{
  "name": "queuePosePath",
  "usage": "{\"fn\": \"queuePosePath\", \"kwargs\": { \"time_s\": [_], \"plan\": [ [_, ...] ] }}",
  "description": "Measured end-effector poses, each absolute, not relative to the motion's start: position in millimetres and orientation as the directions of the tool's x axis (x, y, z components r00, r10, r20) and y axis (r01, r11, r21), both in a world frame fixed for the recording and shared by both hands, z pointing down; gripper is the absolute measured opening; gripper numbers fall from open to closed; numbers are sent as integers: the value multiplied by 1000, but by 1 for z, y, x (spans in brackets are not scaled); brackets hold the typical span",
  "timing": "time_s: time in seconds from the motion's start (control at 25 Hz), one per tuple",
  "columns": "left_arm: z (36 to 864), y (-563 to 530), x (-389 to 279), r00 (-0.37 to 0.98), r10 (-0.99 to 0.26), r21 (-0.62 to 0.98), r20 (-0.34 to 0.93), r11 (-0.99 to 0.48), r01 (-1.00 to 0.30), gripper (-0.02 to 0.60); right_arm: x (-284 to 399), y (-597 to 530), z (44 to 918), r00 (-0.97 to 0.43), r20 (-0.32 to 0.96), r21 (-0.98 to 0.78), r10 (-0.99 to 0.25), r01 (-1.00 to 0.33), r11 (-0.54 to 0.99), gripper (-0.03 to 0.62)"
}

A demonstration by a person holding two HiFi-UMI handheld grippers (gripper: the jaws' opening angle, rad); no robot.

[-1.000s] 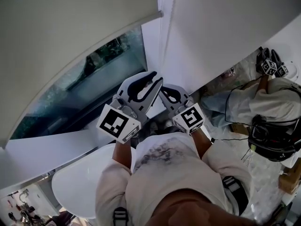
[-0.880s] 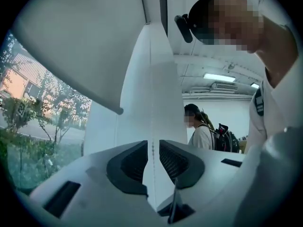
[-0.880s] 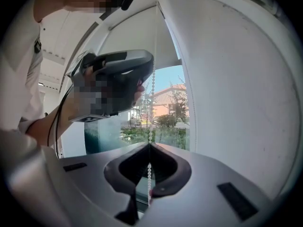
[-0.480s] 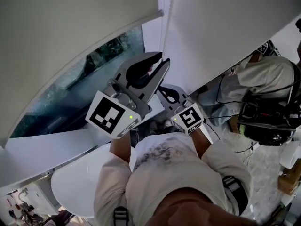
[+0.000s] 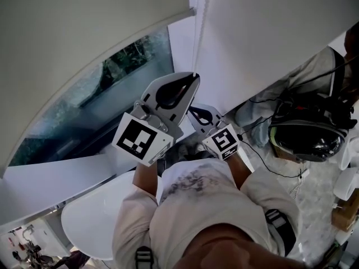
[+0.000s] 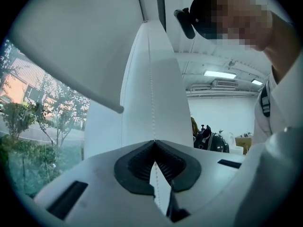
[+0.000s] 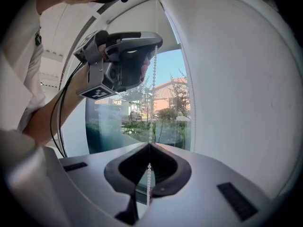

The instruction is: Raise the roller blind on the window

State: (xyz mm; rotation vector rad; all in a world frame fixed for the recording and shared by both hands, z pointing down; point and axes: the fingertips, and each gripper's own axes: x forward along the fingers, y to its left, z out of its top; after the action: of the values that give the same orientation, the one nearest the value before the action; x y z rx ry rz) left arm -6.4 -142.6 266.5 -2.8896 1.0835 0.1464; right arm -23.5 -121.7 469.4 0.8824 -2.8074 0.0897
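Pinch on the left gripper (image 6: 154,142): its jaws meet at the tips with the bead chain (image 6: 151,91) caught between them. The chain runs straight up out of the tips and also shows below them, through the dark padded opening. Same story on the right gripper (image 7: 149,144): jaws drawn together, the beads threaded through the tips and hanging on down inside the opening.

From the right gripper view, the left gripper (image 7: 155,42) sits higher on the same chain (image 7: 153,79), the person's hand wrapped round its handle and its marker cube facing down. In the head view the two stack up the same way: left gripper (image 5: 193,78) up against the chain (image 5: 197,32), right gripper (image 5: 192,111) just below and beside it, both held out in front of the person's chest.

Moving outward, the chain hangs in front of the white frame just to the right of the window. The roller blind (image 5: 84,38) covers the upper part of the window, its bottom rail (image 6: 117,109) ending near the chain. Below the rail the glass (image 5: 106,97) is bare, with trees and a building outside. Off to the right in the head view, another person in a dark helmet (image 5: 305,140) stands close by, cables trailing.
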Motion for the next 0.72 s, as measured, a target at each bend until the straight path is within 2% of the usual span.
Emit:
{"fn": "queuePosePath", "kwargs": {
  "time_s": [0.72],
  "plan": [
    [328,-132,-12,733,-674,99,-94,-739,-667,8,-22,-110,528,-780,319,-43,-538,-579,814,61]
  ]
}}
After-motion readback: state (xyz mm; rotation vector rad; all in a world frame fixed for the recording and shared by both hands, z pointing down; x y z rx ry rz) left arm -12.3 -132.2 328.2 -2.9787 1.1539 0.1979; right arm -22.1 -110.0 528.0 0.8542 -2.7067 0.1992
